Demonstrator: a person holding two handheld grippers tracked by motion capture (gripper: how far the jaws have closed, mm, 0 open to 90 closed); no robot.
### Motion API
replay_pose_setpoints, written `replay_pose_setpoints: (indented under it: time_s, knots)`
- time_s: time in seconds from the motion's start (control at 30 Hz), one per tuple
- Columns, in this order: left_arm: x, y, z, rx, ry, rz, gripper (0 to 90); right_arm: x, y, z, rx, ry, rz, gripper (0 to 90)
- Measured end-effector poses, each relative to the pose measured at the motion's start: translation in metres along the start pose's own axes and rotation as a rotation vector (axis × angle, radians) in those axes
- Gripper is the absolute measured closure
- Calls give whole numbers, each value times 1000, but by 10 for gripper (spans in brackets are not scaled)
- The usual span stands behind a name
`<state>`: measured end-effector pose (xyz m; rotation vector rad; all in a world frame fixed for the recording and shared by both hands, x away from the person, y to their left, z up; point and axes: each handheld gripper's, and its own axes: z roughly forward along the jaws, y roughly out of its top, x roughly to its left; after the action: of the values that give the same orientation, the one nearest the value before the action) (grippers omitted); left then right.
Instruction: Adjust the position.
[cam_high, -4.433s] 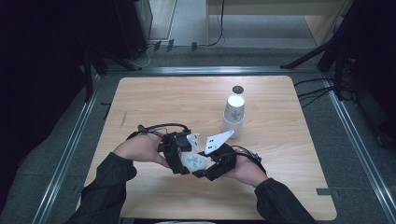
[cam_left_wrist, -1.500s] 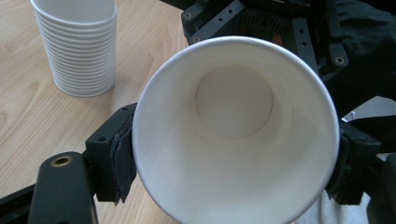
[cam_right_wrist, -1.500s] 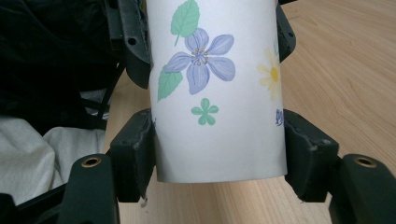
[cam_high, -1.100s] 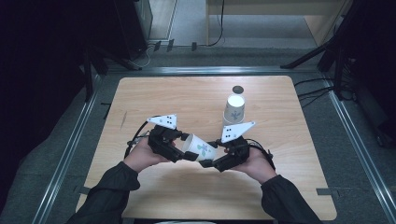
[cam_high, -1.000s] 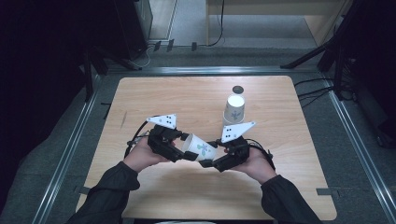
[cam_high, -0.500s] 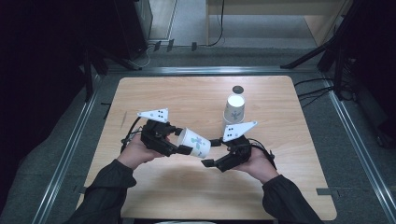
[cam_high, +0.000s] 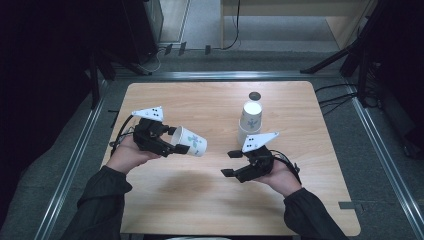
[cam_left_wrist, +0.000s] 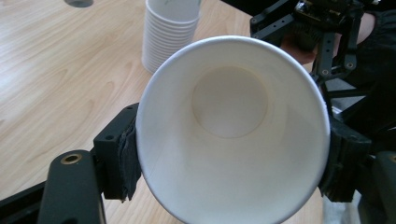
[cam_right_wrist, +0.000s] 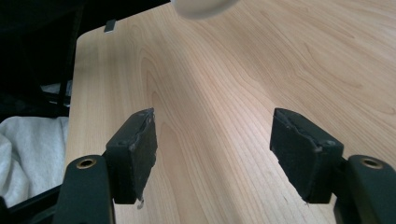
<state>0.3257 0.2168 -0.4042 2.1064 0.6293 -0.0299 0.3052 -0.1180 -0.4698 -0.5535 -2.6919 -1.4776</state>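
The left tongs (cam_high: 172, 142) are clamped on the rim of a paper cup (cam_high: 190, 141), held on its side above the counter (cam_high: 200, 200) at its left, mouth toward the hand. The right tongs (cam_high: 230, 163) stand apart with nothing between them, well clear of the cup. A cup stack (cam_high: 249, 120) stands farther back, with a dark disc (cam_high: 255, 95) beyond it.

Matt white paper cup (cam_left_wrist: 233, 135), smooth wood-grain table (cam_high: 200, 195)

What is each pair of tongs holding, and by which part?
Left tongs clamp a paper cup across its rim, tipped sideways. Right tongs are open, holding nothing.
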Motion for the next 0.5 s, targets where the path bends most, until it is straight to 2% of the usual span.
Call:
replay_pose_setpoints:
  time_s: [0.1,0.17,0.43,0.5]
  knots:
    - [1,0,-3,29,33,13,235,-1,-1,0,-4,-13,8,281]
    - [3,0,-5,60,61,21,235,-1,-2,0,-12,-37,15,263]
    - [10,-4,-12,150,137,39,234,-4,-6,4,16,-118,21,234]
    - [11,-5,-14,173,151,47,234,-5,-6,5,8,-113,29,234]
